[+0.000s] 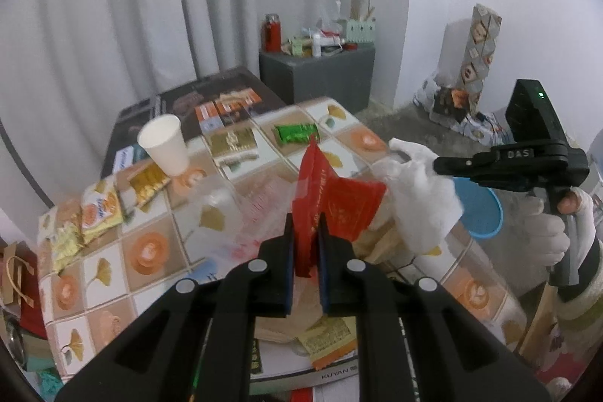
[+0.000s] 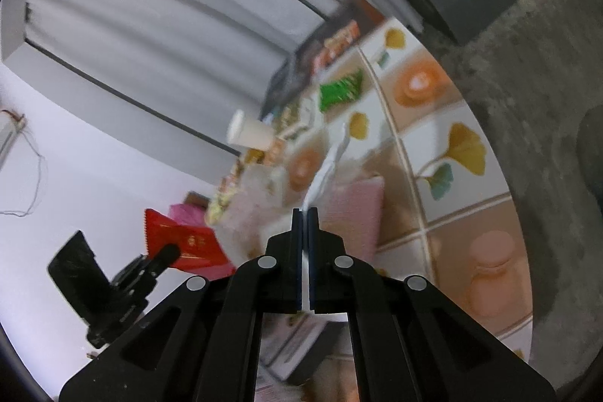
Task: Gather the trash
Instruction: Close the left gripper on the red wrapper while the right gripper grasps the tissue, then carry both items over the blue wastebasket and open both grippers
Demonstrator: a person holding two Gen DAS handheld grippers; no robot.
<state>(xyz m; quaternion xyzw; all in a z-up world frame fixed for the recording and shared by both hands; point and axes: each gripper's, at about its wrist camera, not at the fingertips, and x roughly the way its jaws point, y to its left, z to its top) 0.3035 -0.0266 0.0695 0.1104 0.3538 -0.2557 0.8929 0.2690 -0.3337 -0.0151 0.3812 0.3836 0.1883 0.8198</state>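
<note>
Your left gripper is clamped on a crumpled red foil wrapper; its long axis stands up and away from the jaws, above the tiled-pattern tablecloth. Your right gripper is pinched tight on a thin white tissue sheet, edge-on, running forward past the tips. White paper cup upright, well apart at the left. Green snack packet lies near the far edge. Open floor lies beyond the right edge.
</note>
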